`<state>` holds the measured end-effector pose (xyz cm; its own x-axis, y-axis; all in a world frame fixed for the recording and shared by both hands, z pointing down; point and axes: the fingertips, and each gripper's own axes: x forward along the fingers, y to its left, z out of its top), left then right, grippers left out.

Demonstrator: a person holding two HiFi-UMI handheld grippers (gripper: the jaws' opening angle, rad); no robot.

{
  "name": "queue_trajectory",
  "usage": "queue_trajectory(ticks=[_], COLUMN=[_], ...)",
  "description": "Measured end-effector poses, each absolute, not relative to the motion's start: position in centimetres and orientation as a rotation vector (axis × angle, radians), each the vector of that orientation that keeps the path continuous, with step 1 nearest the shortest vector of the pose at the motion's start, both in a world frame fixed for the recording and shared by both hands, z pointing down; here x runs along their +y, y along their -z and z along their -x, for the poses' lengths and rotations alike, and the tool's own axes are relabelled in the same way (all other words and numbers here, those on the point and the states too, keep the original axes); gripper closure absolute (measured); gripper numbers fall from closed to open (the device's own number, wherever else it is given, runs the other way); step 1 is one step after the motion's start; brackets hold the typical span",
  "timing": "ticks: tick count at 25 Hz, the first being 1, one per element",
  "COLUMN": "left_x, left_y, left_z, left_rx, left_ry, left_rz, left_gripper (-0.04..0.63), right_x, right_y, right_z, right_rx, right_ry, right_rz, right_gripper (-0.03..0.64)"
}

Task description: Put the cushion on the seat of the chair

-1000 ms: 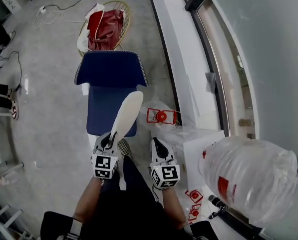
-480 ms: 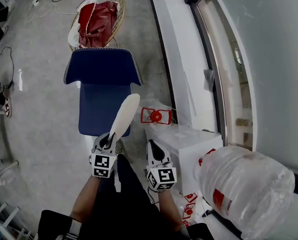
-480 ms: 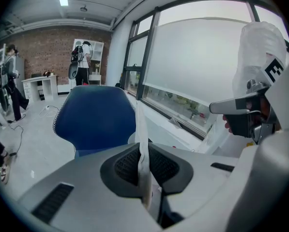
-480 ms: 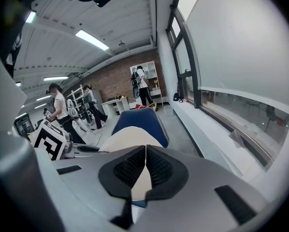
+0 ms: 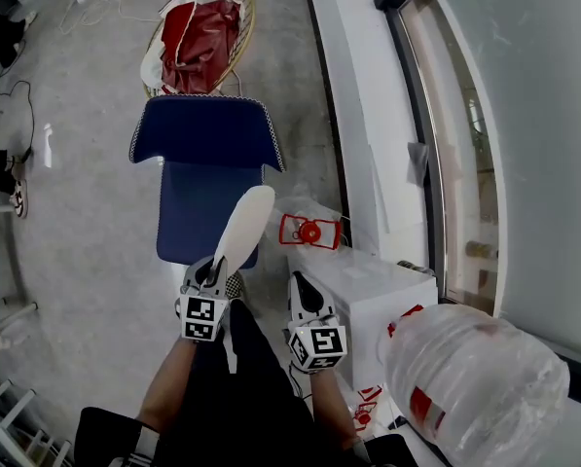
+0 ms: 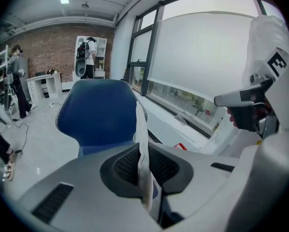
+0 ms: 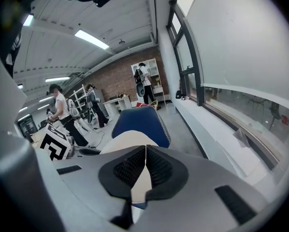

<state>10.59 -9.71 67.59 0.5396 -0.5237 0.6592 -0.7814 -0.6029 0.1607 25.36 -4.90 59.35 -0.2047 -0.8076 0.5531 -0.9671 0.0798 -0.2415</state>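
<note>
A blue chair [image 5: 207, 224] stands ahead of me with its back [image 5: 207, 129] on the far side. A thin white cushion [image 5: 243, 224] stands on edge over the seat's front right corner. My left gripper [image 5: 215, 266] is shut on the cushion's near edge. In the left gripper view the cushion [image 6: 140, 129] runs upright between the left gripper's [image 6: 143, 151] pads, with the chair [image 6: 98, 112] behind. My right gripper [image 5: 300, 282] hangs beside it to the right, shut with nothing held. In the right gripper view the right gripper [image 7: 145, 151] shows the cushion [image 7: 122, 141] and chair [image 7: 139, 122] beyond it.
A round wicker chair with red cloth [image 5: 200, 42] stands behind the blue chair. A white box [image 5: 368, 295], a bagged red item [image 5: 309, 230] and a large water bottle [image 5: 475, 368] lie at my right. A white window ledge [image 5: 353, 95] runs along the right. Cables [image 5: 8, 95] cross the left floor.
Both hands have sunk a little towards the seat's front edge, the left one carrying the cushion with it. Neither grip has changed.
</note>
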Motion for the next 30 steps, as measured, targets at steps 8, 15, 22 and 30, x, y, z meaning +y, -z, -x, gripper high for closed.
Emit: queue_trajectory(ticks=[8,15,22,30], left_x=[-10.2,-10.8,-12.0,-13.3], left_y=[-68.3,-68.9,-70.3,-72.8], left_z=[-8.9,-6.9,-3.6,0.9], left_rx=[-1.113,-1.143,-1.165,-1.175], left_ry=[-0.8,-0.785,-0.757,-0.741], left_rz=[-2.314,-2.289,-2.263,-2.226], left_gripper=[0.557,0.555,0.555,0.555], right_x=[-6.3,-6.9,-7.4,-7.3], right_y=[-60.1,-60.9,-62.3,-64.3], right_z=[-23.6,-20.9,-17.7,-13.7], right_rx=[-2.137,-2.161,-2.159,-2.124], right_ry=[-0.848,-0.853,-0.871,-0.896], right_rz=[-1.717,-1.655,-1.621,-1.58], right_gripper=[0.586,0.586,0.586,0.586])
